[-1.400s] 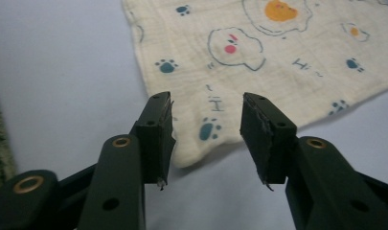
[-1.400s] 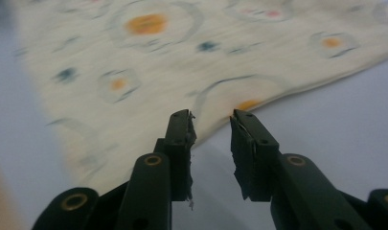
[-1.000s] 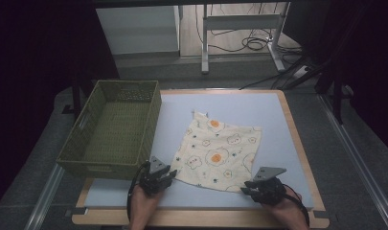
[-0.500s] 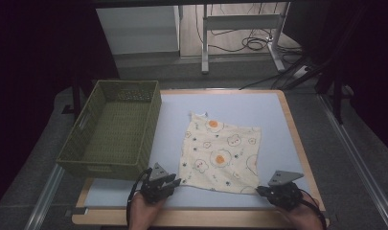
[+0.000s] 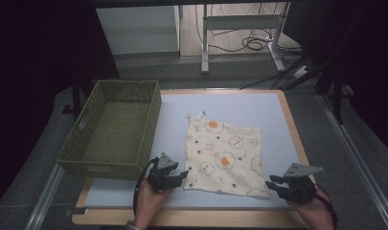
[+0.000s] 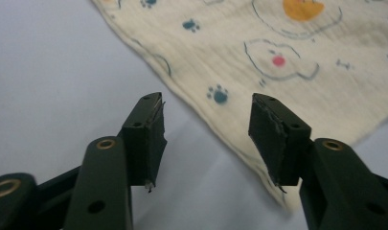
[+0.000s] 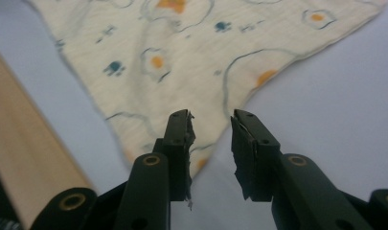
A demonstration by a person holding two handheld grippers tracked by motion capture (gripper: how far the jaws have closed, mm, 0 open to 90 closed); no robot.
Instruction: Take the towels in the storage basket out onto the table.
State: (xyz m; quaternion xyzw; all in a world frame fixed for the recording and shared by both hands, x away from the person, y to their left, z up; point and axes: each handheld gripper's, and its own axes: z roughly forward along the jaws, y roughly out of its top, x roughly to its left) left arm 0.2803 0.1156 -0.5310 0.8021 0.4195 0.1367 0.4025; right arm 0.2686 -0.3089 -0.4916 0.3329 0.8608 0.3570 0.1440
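Observation:
A cream cloth (image 5: 225, 155) printed with eggs, bears and paw marks lies spread flat on the light blue table mat (image 5: 239, 105). My left gripper (image 5: 184, 175) sits at the cloth's near left corner. Its jaws have just been opening and now stand wide apart in the left gripper view (image 6: 206, 124); the cloth (image 6: 278, 57) lies on the mat beyond and beneath them, unpinched. My right gripper (image 5: 270, 184) is just off the near right corner. Its jaws (image 7: 211, 139) have just been opening too, and the cloth's corner (image 7: 182, 62) lies loose under them.
An olive green woven basket (image 5: 100, 167) stands on the left of the table, close to my left gripper. The mat's wooden border (image 7: 19, 158) runs along the near edge. Beyond the table's far side are a desk frame (image 5: 239, 24) and cables on the floor.
Both grippers have let go of the cloth's near corners, and their jaws are wider. The right hand has slid to the right, away from its corner. The cloth now lies flatter.

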